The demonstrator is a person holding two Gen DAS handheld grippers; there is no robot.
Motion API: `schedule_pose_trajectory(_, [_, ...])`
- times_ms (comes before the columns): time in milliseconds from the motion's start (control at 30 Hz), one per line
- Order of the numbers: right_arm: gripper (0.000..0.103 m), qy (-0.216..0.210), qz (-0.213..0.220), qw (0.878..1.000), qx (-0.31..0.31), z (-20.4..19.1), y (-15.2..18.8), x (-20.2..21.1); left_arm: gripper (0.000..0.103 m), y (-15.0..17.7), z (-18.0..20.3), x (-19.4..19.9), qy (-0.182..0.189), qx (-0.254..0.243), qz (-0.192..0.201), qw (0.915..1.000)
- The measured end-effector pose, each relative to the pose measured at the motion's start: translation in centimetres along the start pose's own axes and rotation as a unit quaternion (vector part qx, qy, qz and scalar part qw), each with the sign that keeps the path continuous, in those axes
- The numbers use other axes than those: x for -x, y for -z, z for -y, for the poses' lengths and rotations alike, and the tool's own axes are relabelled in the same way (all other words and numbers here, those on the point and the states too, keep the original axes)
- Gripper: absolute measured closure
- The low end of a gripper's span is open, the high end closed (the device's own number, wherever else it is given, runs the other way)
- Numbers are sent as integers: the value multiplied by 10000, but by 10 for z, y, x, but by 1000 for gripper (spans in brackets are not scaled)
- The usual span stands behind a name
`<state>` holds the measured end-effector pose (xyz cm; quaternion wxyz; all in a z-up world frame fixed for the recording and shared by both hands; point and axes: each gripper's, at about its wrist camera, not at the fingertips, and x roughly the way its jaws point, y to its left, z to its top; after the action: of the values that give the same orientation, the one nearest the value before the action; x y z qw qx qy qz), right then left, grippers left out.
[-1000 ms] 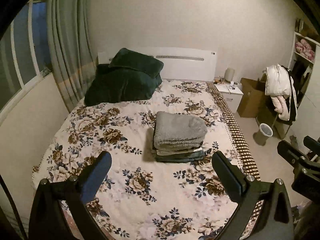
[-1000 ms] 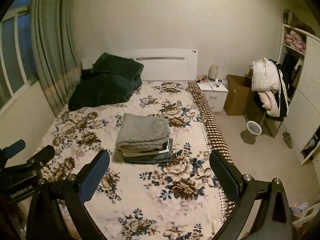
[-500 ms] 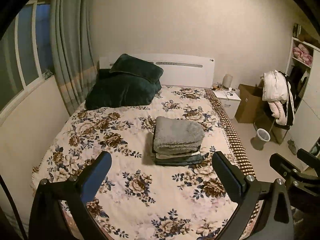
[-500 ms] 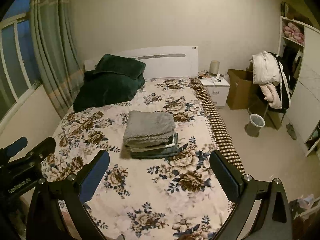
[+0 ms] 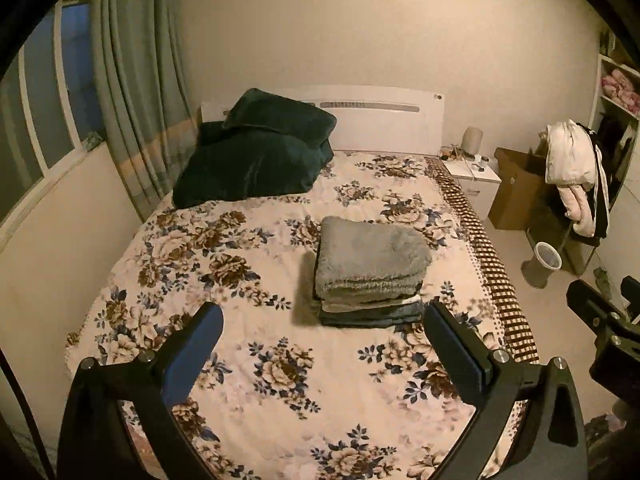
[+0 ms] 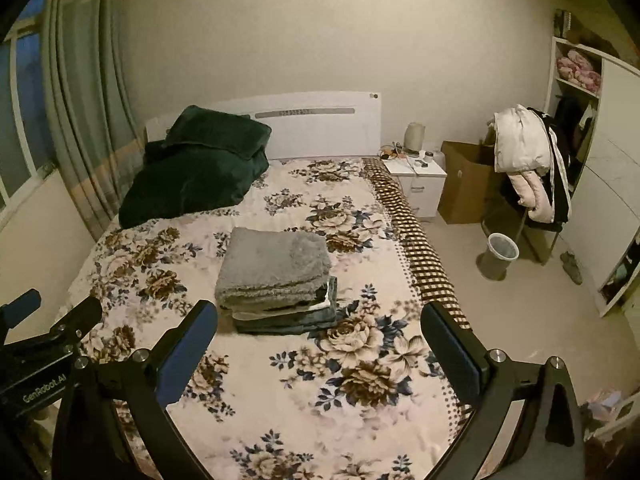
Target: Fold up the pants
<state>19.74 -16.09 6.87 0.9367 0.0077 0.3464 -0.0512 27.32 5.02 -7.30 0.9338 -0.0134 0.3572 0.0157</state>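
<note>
A stack of folded clothes (image 5: 370, 272) lies in the middle of the floral bedspread (image 5: 248, 280), with a fuzzy grey garment on top and darker folded pieces under it. It also shows in the right wrist view (image 6: 276, 280). My left gripper (image 5: 326, 324) is open and empty, held above the foot of the bed, short of the stack. My right gripper (image 6: 318, 324) is open and empty, also over the foot of the bed. Each gripper shows at the edge of the other's view.
Dark green pillows (image 5: 256, 160) lie at the head of the bed. A white nightstand (image 6: 418, 182), a cardboard box (image 6: 464, 184), a chair with jackets (image 6: 528, 168) and a small bin (image 6: 498, 256) stand right of the bed. Curtains (image 5: 132, 92) hang on the left.
Both grippers have pulled back and up from the bed; the stack looks farther off. Both stay open and empty.
</note>
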Motion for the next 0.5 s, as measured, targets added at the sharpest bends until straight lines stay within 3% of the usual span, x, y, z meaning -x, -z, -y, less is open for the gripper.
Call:
schedule_pose_trajectory(267, [0, 67, -94, 9999, -29, 4, 8, -42, 0, -1, 6, -17, -112, -63, -32, 9999])
schedule_pose_trajectory(500, [0, 101, -112, 9999, -30, 5, 12, -51, 0, -4, 5, -23, -88, -21, -42, 10000])
